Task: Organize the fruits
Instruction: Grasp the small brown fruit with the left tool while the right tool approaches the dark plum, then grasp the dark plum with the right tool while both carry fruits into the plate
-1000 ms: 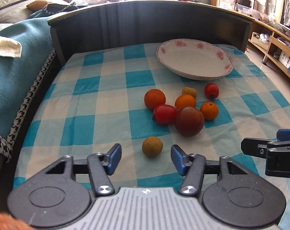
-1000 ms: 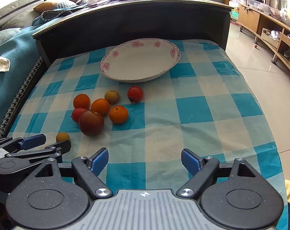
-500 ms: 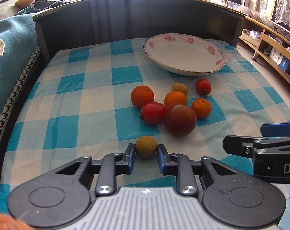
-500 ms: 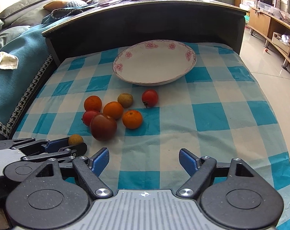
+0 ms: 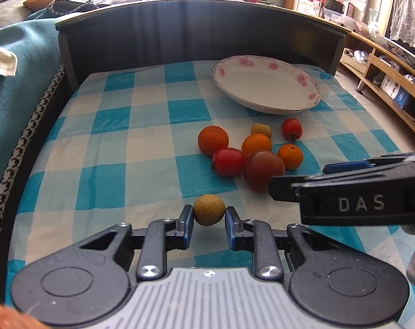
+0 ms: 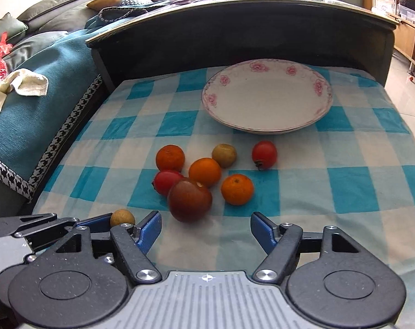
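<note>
My left gripper (image 5: pixel 209 216) is shut on a small tan round fruit (image 5: pixel 209 209), held just above the checked cloth. Beyond it lies a cluster: a dark red tomato (image 5: pixel 263 170), a red tomato (image 5: pixel 228 161), three oranges (image 5: pixel 213 140) and a second tan fruit (image 5: pixel 261 129), with a small red tomato (image 5: pixel 291 128) apart. A white flowered plate (image 5: pixel 265 87) stands empty behind. My right gripper (image 6: pixel 206 227) is open, low over the cloth, just short of the dark tomato (image 6: pixel 189 199). The held fruit (image 6: pixel 122 217) shows at its left.
A dark curved headboard (image 5: pixel 202 30) walls the back of the checked cloth (image 5: pixel 141 142). A teal blanket (image 5: pixel 18 82) lies to the left, wooden shelves (image 5: pixel 385 63) to the right. The right gripper's body (image 5: pixel 358 192) crosses the left wrist view at right.
My left gripper closed on the tan fruit and lifted it slightly. The right gripper moved forward toward the fruit cluster, still open.
</note>
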Demonstrator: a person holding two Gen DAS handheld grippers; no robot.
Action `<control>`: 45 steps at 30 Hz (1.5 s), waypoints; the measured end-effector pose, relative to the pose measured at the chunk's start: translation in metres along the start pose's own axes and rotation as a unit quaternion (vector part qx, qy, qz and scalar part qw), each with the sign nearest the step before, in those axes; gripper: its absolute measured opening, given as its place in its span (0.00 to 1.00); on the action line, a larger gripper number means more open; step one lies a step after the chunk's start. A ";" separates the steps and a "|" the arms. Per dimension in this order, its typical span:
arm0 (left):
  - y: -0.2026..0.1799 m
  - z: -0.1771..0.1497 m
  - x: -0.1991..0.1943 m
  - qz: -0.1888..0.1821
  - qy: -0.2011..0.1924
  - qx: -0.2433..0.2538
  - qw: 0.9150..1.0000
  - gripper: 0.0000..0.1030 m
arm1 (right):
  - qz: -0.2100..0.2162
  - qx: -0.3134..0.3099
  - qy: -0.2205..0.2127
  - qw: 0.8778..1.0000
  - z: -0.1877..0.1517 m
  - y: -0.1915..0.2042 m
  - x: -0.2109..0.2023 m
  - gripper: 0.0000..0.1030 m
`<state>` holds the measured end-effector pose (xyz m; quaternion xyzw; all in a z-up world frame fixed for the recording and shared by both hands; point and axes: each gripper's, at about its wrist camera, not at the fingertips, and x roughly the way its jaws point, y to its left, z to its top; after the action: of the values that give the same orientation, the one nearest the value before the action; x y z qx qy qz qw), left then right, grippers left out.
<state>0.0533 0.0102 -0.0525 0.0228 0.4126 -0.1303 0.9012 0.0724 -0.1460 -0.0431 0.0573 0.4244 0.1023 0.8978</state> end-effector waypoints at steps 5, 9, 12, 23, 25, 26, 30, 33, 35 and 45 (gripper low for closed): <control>0.008 -0.002 0.002 0.003 0.002 -0.011 1.000 0.33 | 0.009 0.001 0.009 1.000 0.005 0.006 0.013 0.59; 0.009 -0.003 0.004 0.002 0.004 -0.009 1.000 0.33 | 0.017 -0.004 0.019 1.000 0.008 0.010 0.022 0.47; 0.010 -0.003 0.006 0.004 0.007 -0.011 1.000 0.33 | 0.016 -0.007 0.028 0.999 0.007 0.012 0.026 0.37; 0.010 0.002 0.005 0.002 0.006 -0.018 1.000 0.33 | 0.021 0.010 0.031 0.999 0.003 0.002 0.007 0.30; 0.009 0.005 0.003 -0.003 0.004 -0.023 1.000 0.33 | 0.023 0.012 0.024 0.999 0.003 0.000 0.000 0.30; 0.008 0.007 0.002 -0.004 0.001 -0.022 1.000 0.33 | 0.023 0.014 0.020 0.999 0.004 -0.001 -0.003 0.30; -0.003 0.019 -0.001 -0.009 -0.010 -0.011 1.000 0.33 | 0.019 0.020 0.008 1.000 0.007 -0.007 -0.013 0.30; -0.009 0.031 -0.001 -0.018 -0.016 -0.009 1.000 0.33 | 0.016 0.029 -0.002 0.999 0.014 -0.014 -0.021 0.30; -0.014 0.039 -0.001 -0.022 -0.021 -0.007 1.000 0.33 | 0.010 0.028 -0.011 0.999 0.020 -0.019 -0.025 0.30; -0.037 0.085 0.016 -0.026 -0.044 0.032 0.998 0.33 | -0.012 0.037 -0.039 0.998 0.054 -0.046 -0.024 0.30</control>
<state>0.1172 -0.0413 -0.0061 0.0351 0.3685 -0.1677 0.9137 0.1053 -0.1973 0.0004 0.0895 0.3936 0.0734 0.9120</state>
